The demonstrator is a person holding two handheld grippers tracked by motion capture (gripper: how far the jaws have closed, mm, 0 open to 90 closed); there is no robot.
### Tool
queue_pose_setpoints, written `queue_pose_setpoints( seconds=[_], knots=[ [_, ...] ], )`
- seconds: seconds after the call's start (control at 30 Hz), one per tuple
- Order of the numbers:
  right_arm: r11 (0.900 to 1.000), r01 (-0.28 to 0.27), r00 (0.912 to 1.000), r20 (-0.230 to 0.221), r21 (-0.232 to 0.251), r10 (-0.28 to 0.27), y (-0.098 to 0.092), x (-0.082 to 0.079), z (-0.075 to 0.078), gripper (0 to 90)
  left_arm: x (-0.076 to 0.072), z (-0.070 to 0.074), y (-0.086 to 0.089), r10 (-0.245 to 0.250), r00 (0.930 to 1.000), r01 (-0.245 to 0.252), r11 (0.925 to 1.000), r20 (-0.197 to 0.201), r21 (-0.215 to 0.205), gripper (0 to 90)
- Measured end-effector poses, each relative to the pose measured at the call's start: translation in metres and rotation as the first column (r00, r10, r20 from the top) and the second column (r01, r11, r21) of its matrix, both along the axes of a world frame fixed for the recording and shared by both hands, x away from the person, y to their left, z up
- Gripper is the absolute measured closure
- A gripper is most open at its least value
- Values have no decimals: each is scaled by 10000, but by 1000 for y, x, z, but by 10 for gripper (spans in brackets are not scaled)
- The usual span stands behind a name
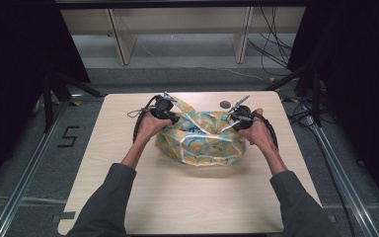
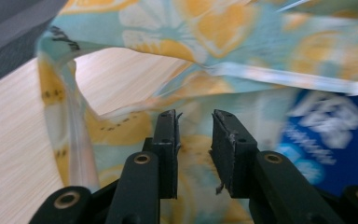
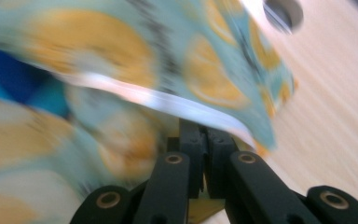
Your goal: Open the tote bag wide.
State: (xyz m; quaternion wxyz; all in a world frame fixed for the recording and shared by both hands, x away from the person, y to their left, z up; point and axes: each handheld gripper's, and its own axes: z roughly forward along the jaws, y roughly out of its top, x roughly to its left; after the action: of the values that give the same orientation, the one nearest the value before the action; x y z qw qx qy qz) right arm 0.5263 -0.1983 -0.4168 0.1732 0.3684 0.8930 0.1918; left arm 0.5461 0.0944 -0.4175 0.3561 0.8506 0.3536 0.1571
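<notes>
Teal fabric bag printed with orange citrus slices and edged in white trim sits mid-table, slumped, with something blue showing through its mouth. Likely light, soft and floppy, with no stiffness, so it will sag and bunch wherever it is lifted; the white hem at the opening looks the best place to pinch. Right gripper jaws are closed on a fold of the bag's edge. Left gripper jaws stand slightly apart, over the cloth but not pinching it. Pale wooden table underneath.
</notes>
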Motion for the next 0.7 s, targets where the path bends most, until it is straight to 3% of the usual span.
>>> queue_pose_setpoints(
  seconds=[0.07,0.1,0.13,0.17,0.2,0.23,0.27,0.3,0.33,0.4,0.43,0.47,0.53,0.57,0.6,0.63,0.67,0.7],
  knots=[
    [9962,-549,9985,-42,682,554,9,-8,12,885,-14,5,-7,-546,9985,546,9985,-10,-40,711],
    [9927,-827,9966,19,883,828,13,-10,15,886,-14,5,-7,-546,9985,546,9985,-10,-40,715],
    [9877,-1141,9935,112,1065,1135,20,-15,20,886,-30,5,-14,-1188,9929,1187,9929,-103,-79,726],
    [9837,-1403,9901,142,1126,1396,25,-17,21,888,-37,2,-17,-1458,9891,1452,9891,-218,-254,737],
    [9722,-2002,9797,260,1213,1986,31,-16,19,889,-44,-1,-20,-1816,9826,1807,9832,-378,-273,752],
    [9696,-2130,9770,135,1202,2129,38,-17,17,889,-44,-1,-20,-1816,9826,1807,9832,-378,-273,768],
    [9711,-2192,9751,-122,947,2213,46,-18,11,889,-58,-10,-22,-2416,9681,2399,9703,-661,-316,792],
    [9711,-2192,9751,-122,947,2213,46,-18,11,889,-58,-10,-22,-2416,9681,2399,9703,-661,-316,811],
    [9670,-2452,9683,-306,694,2477,56,-13,0,892,-71,-19,-23,-2782,9569,2752,9603,-839,-460,824],
    [9657,-2497,9664,-443,716,2532,63,-7,-9,893,-81,-27,-22,-2871,9533,2812,9570,-933,-717,843],
    [9656,-2511,9659,-471,680,2546,65,-5,-11,896,-87,-32,-21,-3183,9430,3142,9478,-976,-550,850],
    [9687,-2450,9686,-326,404,2463,68,0,-14,898,-94,-37,-20,-3159,9433,3119,9486,-1022,-534,854],
    [9750,-2212,9752,37,-192,2213,70,12,-15,900,-104,-43,-19,-3389,9347,3362,9408,-1074,-422,854],
    [9750,-2212,9752,37,-192,2213,70,12,-15,900,-104,-43,-19,-3389,9347,3362,9408,-1074,-422,853],
    [9827,-1700,9846,288,-731,1724,69,26,-16,900,-110,-47,-18,-3387,9337,3354,9409,-1165,-469,853],
    [9861,-1327,9893,475,-998,1380,68,33,-18,900,-121,-56,-19,-3529,9265,3518,9355,-1310,-324,851],
    [9885,-993,9935,445,-1145,1049,65,39,-19,900,-125,-60,-19,-3651,9212,3680,9298,-1345,-39,851],
    [9903,-800,9957,384,-1137,849,62,44,-20,900,-131,-65,-19,-3673,9175,3701,9289,-1526,-108,850]
  ],
)
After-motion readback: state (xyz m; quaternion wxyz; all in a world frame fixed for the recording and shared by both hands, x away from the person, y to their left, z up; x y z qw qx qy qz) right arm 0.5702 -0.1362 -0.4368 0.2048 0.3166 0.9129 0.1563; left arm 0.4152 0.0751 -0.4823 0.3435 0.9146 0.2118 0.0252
